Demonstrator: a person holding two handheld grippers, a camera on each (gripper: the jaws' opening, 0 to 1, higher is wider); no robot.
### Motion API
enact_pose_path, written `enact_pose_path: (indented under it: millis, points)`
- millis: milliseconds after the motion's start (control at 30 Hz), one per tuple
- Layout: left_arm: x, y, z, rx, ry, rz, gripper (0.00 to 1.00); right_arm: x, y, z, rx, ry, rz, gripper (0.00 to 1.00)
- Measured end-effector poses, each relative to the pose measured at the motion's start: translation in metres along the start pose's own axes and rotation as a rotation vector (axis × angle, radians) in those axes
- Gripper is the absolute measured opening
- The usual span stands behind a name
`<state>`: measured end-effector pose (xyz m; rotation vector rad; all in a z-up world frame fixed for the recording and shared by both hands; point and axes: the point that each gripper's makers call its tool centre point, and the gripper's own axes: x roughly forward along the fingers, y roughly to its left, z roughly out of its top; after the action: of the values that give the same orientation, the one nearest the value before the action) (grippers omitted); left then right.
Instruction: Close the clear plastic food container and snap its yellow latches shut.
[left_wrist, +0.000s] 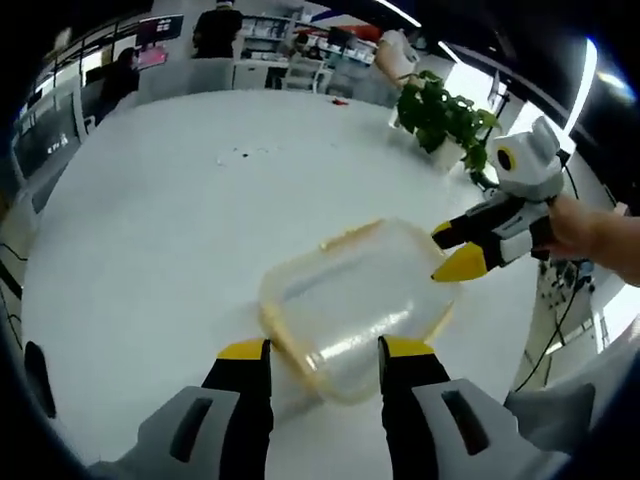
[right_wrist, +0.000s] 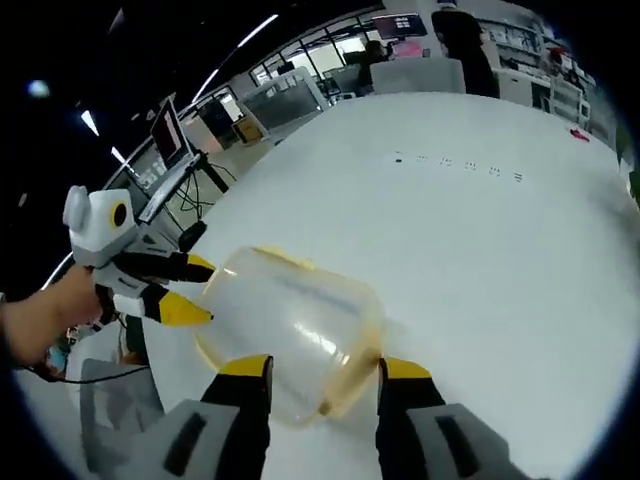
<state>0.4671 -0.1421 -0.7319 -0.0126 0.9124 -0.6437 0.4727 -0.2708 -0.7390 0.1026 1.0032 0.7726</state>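
Container, one, lies between two open grippers.

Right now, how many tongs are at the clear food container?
2. The left tongs are at one end of the clear container, and the right tongs are at its opposite end. Both are open.

The container is blurred, its yellow latches' state unreadable.
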Motion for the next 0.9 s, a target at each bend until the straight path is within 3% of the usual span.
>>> enact_pose_path:
  millis: [267, 333, 400, 433, 900]
  points:
    - [0.001, -0.0019, -0.0002, -0.02, -0.004, -0.005, 0.37, 0.0011, 0.0013, 0.0003, 0.01, 0.017, 0.01, 0.37]
    - [0.002, -0.0044, -0.0008, -0.017, 0.005, -0.001, 0.36, 0.0039, 0.0033, 0.0014, 0.062, -0.006, 0.027, 0.33]
    - [0.0038, -0.0086, -0.0034, -0.073, 0.035, -0.003, 0.34, 0.0019, 0.0048, 0.0026, 0.022, -0.02, 0.019, 0.33]
    - [0.0027, -0.0062, -0.0053, -0.023, 0.049, 0.01, 0.34, 0.0014, 0.007, 0.0029, 0.027, -0.017, 0.018, 0.33]
    - [0.0075, -0.0056, -0.0004, -0.009, 0.047, -0.024, 0.36, -0.0002, 0.0043, -0.0014, 0.07, -0.017, 0.001, 0.35]
